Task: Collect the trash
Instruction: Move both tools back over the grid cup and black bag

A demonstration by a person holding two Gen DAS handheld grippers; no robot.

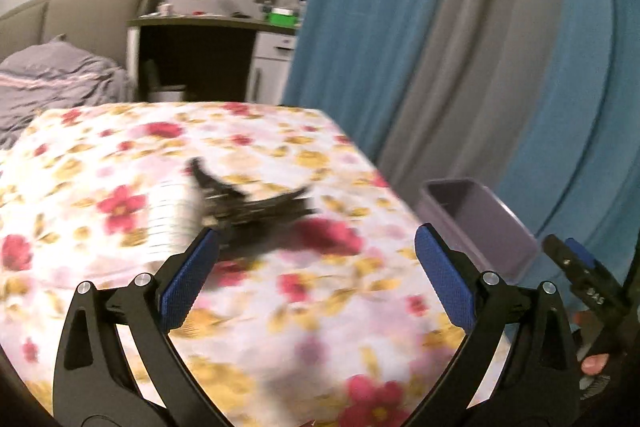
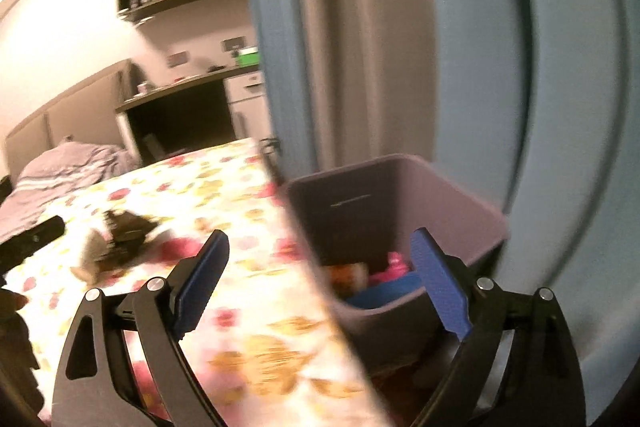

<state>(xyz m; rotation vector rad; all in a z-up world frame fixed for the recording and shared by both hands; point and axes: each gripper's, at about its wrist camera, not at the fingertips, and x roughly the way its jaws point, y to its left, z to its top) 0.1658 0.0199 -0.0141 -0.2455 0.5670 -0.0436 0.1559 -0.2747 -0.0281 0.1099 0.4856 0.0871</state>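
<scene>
Only right wrist shows bin contents.

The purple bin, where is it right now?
The purple bin stands on the floor just off the right edge of the floral-covered bed, in front of the blue curtain, with some trash already inside.

Left gripper wide open above floral bedspread, blurred dark wrapper just ahead, purple bin beside blue curtain.
</scene>
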